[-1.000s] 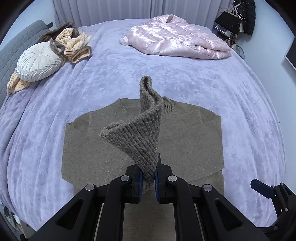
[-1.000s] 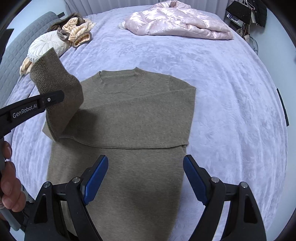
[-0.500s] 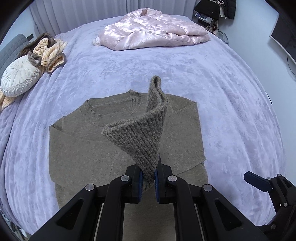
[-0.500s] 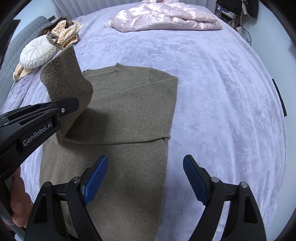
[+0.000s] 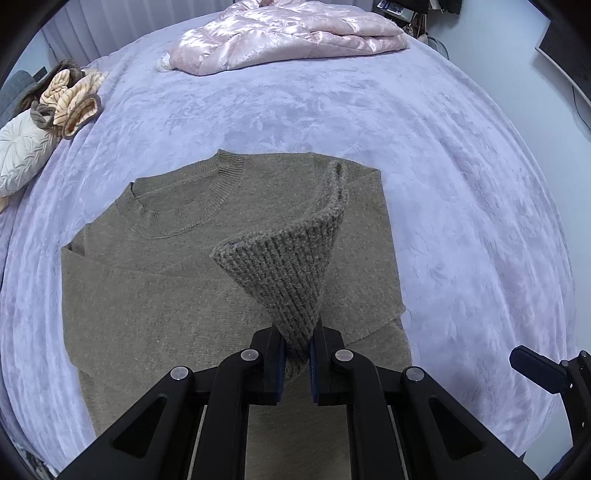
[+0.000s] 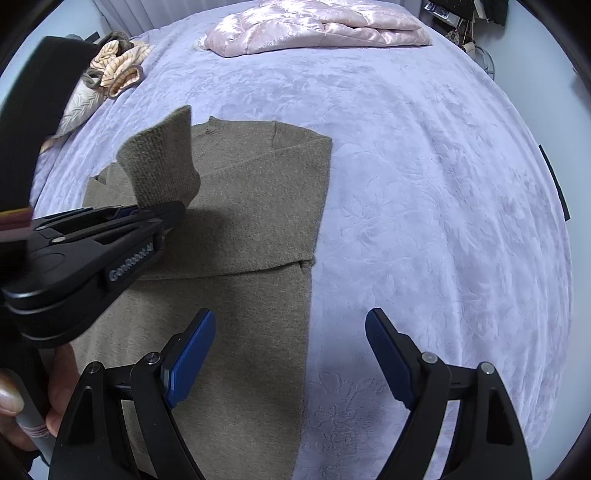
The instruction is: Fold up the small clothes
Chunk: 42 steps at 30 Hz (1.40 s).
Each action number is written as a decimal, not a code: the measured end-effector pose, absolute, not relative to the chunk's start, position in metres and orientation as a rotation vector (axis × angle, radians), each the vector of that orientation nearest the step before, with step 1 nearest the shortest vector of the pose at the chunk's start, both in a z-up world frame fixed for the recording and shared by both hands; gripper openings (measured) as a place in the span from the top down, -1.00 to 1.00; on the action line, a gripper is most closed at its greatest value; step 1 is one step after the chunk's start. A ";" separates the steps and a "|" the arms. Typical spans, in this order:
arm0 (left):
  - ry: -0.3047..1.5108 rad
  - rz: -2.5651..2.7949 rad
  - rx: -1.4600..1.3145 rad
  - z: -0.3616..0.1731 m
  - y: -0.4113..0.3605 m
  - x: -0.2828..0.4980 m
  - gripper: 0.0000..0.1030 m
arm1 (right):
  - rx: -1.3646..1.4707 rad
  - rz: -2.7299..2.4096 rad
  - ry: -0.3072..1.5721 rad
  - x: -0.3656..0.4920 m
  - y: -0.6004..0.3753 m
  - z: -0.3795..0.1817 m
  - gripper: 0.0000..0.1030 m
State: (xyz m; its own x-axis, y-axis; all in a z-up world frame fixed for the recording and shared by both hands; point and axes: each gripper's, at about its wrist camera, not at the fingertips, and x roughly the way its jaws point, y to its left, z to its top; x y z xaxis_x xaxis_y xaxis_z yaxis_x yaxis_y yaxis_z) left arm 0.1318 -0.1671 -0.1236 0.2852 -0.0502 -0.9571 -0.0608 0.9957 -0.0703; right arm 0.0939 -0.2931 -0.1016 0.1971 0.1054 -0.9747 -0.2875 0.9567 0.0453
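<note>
Olive-brown knit sweater (image 5: pixel 159 280) lies flat on lavender bedspread (image 5: pixel 461 192), neckline away from cams, body centre-left of bed. R sleeve already folded across chest; its straight folded edge shows in right wrist view, sweater (image 6: pixel 255 221).

L gripper (image 5: pixel 296 360): jaws clamped tight on ribbed sleeve cuff (image 5: pixel 291 266), blue pads pressed to both sides of the knit. Cuff held raised above sweater body, curling upward in a cone; rest of sleeve hidden behind it. Same cuff (image 6: pixel 162 162) seen from right wrist view standing up over the sweater's L side, w/ L gripper (image 6: pixel 162 216) closed beneath it. Person's hand (image 6: pixel 22 398) visible at frame's lower L edge, on the handle.

R gripper (image 6: pixel 291 354): jaws spread wide, nothing between pads, hovering over sweater's lower R edge and adjacent bedspread. No contact w/ fabric evident.

Other items: pink satin quilted jacket (image 5: pixel 288 35) at far side of bed; round cream cushion (image 5: pixel 20 155) and peach/brown striped bundle (image 5: pixel 70 99) at far L, well apart from sweater
</note>
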 end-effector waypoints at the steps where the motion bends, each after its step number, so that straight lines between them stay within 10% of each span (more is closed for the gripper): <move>1: 1.287 0.001 -0.096 -0.126 -0.171 0.133 0.78 | -0.160 0.275 1.346 0.094 -0.294 -0.102 -0.66; 9: 1.383 -0.035 -0.160 -0.160 -0.174 0.138 0.75 | -0.163 0.262 1.363 0.091 -0.305 -0.107 -0.66; 13: 1.401 -0.014 -0.197 -0.168 -0.173 0.135 -0.58 | -0.172 0.257 1.373 0.088 -0.311 -0.110 -0.66; 35: 1.422 0.118 -0.343 -0.165 -0.071 0.083 -0.58 | 0.137 0.338 1.510 0.126 -0.306 -0.171 -0.62; 38: 1.438 0.129 -0.335 -0.170 -0.069 0.075 -0.58 | 0.128 0.338 1.547 0.134 -0.294 -0.191 -0.38; 42: 1.455 0.159 -0.344 -0.177 -0.059 0.066 -0.58 | 0.176 0.352 1.576 0.137 -0.288 -0.205 0.55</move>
State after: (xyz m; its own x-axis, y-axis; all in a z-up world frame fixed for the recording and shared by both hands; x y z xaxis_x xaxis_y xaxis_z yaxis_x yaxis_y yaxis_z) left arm 0.0665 -0.0592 -0.1769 0.1159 -0.1013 -0.9881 -0.3123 0.9406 -0.1330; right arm 0.1371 -0.2877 -0.2054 -0.0414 0.3275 -0.9440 -0.1056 0.9380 0.3300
